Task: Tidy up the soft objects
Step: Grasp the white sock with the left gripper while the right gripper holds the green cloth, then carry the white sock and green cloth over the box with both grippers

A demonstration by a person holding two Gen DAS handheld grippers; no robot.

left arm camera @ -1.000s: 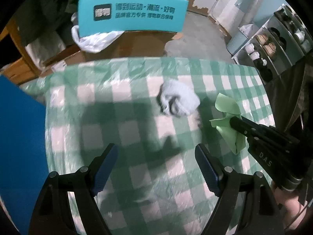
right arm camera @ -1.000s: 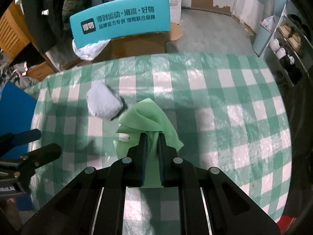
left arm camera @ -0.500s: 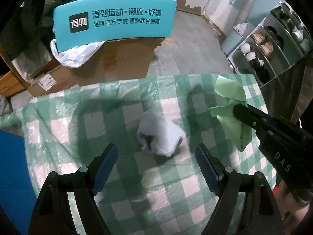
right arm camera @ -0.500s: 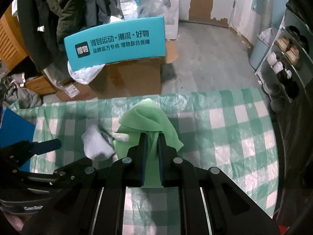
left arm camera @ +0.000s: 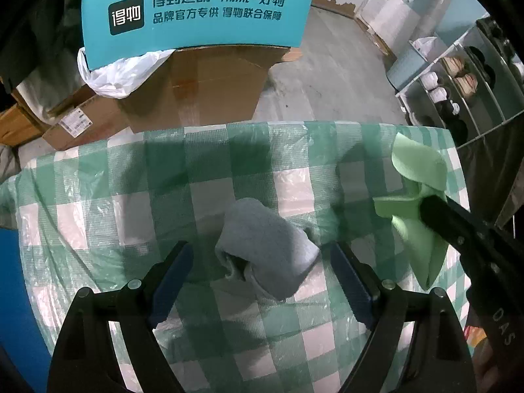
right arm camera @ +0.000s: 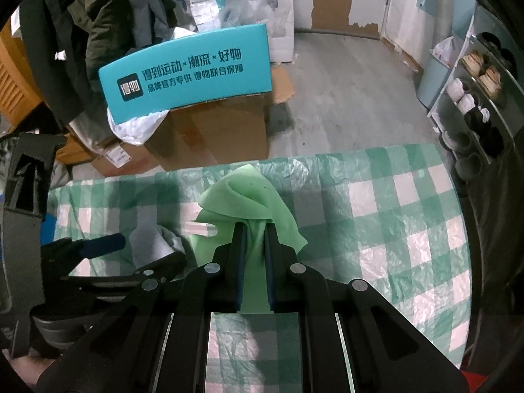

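Observation:
A rolled grey cloth (left arm camera: 267, 249) lies on the green checked tablecloth (left arm camera: 163, 180), between the fingers of my open left gripper (left arm camera: 262, 258), which do not press it. The grey cloth also shows in the right wrist view (right arm camera: 154, 245), partly hidden by the left gripper (right arm camera: 131, 252). My right gripper (right arm camera: 254, 229) is shut on a light green cloth (right arm camera: 249, 199) and holds it above the table near the far edge. In the left wrist view the green cloth (left arm camera: 419, 177) hangs at the right from the right gripper's fingers (left arm camera: 439, 209).
Beyond the table's far edge stand cardboard boxes (left arm camera: 196, 88) with a teal box (left arm camera: 196, 9) on top and a white plastic bag (left arm camera: 114, 75). A shoe rack (right arm camera: 481, 98) is at the right. A blue surface (left arm camera: 13, 294) borders the table's left side.
Both grippers have moved forward towards the far edge. The left gripper has come up around the grey cloth. The right gripper still holds the green cloth.

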